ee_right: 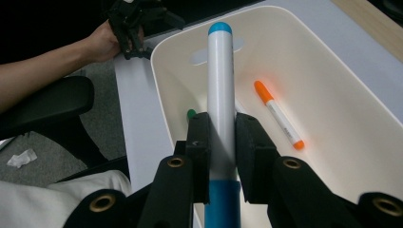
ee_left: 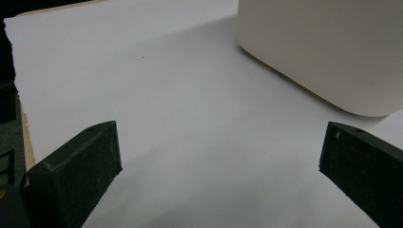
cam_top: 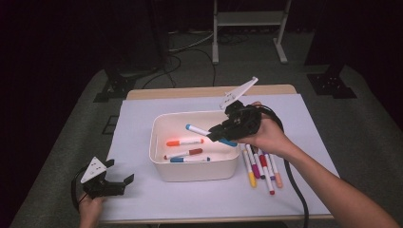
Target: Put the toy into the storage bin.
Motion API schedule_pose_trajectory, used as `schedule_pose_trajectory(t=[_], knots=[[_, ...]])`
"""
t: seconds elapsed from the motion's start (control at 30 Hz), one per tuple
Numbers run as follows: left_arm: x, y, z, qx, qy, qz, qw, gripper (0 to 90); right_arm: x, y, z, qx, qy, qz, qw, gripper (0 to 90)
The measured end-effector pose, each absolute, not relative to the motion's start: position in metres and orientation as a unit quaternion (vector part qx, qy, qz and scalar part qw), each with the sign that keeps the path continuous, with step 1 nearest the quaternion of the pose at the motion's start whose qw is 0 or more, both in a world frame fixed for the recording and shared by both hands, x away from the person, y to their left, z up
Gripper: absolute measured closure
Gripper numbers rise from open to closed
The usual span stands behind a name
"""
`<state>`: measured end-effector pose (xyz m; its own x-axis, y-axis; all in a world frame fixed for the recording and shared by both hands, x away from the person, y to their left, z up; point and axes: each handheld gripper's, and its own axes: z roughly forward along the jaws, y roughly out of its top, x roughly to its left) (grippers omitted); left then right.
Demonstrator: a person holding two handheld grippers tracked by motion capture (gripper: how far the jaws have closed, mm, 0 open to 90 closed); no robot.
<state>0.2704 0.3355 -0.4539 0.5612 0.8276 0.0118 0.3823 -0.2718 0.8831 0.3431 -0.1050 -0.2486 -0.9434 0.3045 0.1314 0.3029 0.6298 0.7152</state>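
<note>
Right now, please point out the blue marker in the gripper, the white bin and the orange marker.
blue marker (ee_right: 221, 85), right gripper view, white barrel.
white bin (cam_top: 195, 169), high view, front wall.
orange marker (ee_right: 279, 116), right gripper view, barrel.

Five markers (cam_top: 260, 167) are laid side by side on the white-covered desk (cam_top: 142, 118), just right of the tub. A metal stand (cam_top: 249, 21) is seen on the floor beyond.

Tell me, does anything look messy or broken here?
Nothing looks broken or spilled. The right gripper holds a white marker with blue caps over the cream plastic bin, where three markers lie loosely. More markers lie in a tidy row beside the bin. The left gripper rests open on the white table cover.
</note>
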Motion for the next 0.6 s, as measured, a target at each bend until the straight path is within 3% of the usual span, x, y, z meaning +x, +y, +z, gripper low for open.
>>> schedule_pose_trajectory(t=[0.6], knots=[[0.270,0.336,-0.454,0.758,0.397,0.246,0.455,0.0,0.356,-0.056,-0.283,0.121,0.919,0.373,-0.037,75.7]])
